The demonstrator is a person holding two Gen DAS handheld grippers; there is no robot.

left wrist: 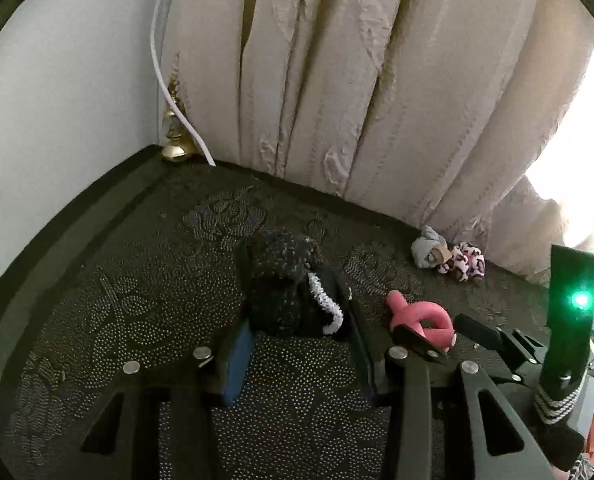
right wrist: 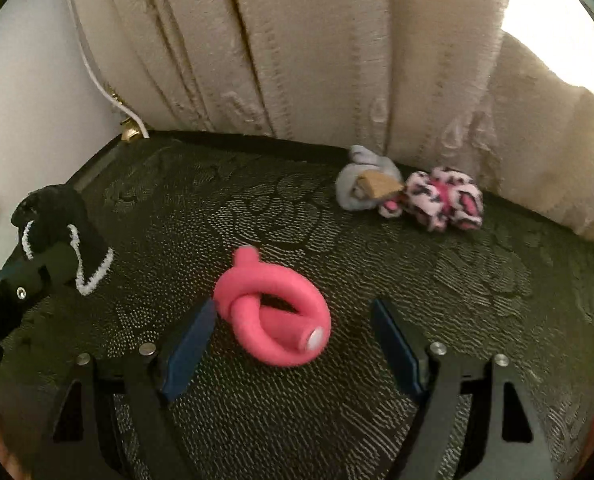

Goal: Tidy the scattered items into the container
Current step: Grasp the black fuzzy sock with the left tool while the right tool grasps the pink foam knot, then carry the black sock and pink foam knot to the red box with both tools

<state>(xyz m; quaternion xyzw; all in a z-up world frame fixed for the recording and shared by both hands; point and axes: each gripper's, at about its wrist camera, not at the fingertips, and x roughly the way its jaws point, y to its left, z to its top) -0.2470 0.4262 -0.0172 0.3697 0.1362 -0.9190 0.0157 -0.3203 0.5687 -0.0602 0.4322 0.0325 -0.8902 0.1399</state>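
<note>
A black knitted sock with white trim (left wrist: 285, 280) sits between the blue-padded fingers of my left gripper (left wrist: 301, 340), which is shut on it just above the dark patterned tabletop (left wrist: 137, 300). A pink knotted foam tube (right wrist: 273, 320) lies on the cloth between the wide-apart fingers of my right gripper (right wrist: 295, 336), which is open and not touching it. In the right wrist view the black sock (right wrist: 57, 236) and the left gripper (right wrist: 45, 268) show at the far left. No container is in view.
A grey rolled sock with a tan label (right wrist: 365, 188) and a pink leopard-print fluffy sock (right wrist: 445, 200) lie at the back by the beige curtain (right wrist: 297, 60). A gold ornament (left wrist: 175, 148) and a white cable (left wrist: 165, 92) stand in the back left corner by the wall.
</note>
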